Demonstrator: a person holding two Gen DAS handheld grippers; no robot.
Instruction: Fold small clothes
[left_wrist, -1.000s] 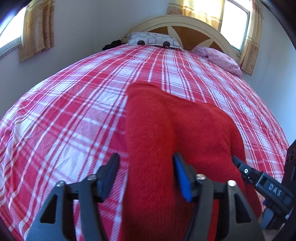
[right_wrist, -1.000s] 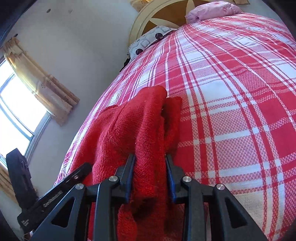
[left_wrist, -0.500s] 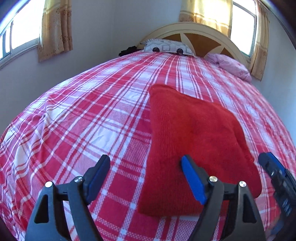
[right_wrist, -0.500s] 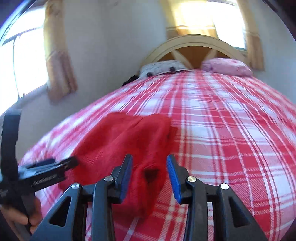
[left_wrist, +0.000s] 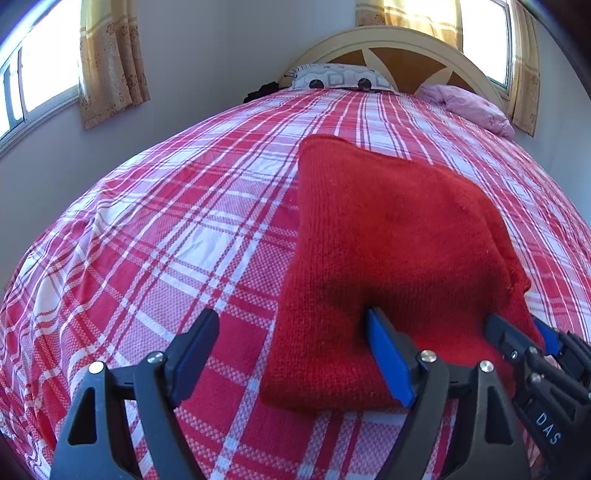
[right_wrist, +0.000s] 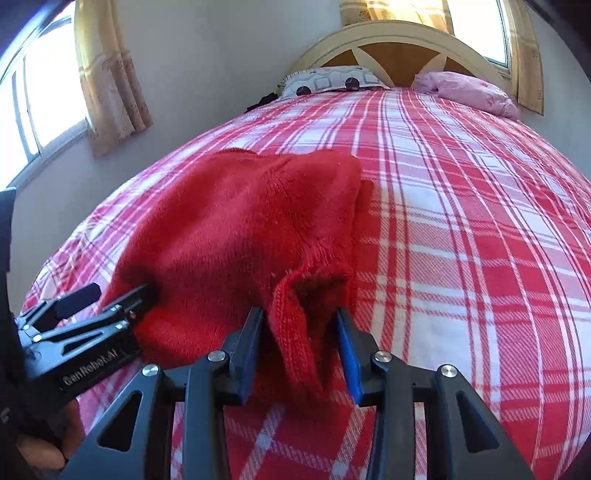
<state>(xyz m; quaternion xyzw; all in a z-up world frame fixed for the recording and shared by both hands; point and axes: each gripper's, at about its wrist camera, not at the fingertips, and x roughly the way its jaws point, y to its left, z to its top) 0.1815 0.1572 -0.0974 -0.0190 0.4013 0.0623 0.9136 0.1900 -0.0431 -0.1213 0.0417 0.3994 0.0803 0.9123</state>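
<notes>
A red knitted garment (left_wrist: 388, 251) lies folded on the red and white plaid bedsheet (left_wrist: 166, 229). My left gripper (left_wrist: 291, 354) is open at the garment's near left corner, its left finger over the sheet and its blue-padded right finger against the knit. The right gripper shows at the lower right of the left wrist view (left_wrist: 524, 336). In the right wrist view the garment (right_wrist: 240, 229) lies ahead and to the left. My right gripper (right_wrist: 299, 347) is open, its jaws on either side of a ribbed cuff (right_wrist: 306, 306) without pinching it. The left gripper (right_wrist: 122, 306) touches the garment's left edge.
A patterned pillow (left_wrist: 338, 75) and a pink pillow (left_wrist: 469, 105) lie at the headboard (left_wrist: 399, 48). A dark item (left_wrist: 262, 90) sits by the wall. Curtained windows (left_wrist: 44, 74) stand on the left and behind the headboard. Plaid sheet spreads left and right of the garment.
My right gripper has opened and let go of the red garment, which has dropped flat onto the bed. Both grippers have pulled back toward the near edge of the garment.
</notes>
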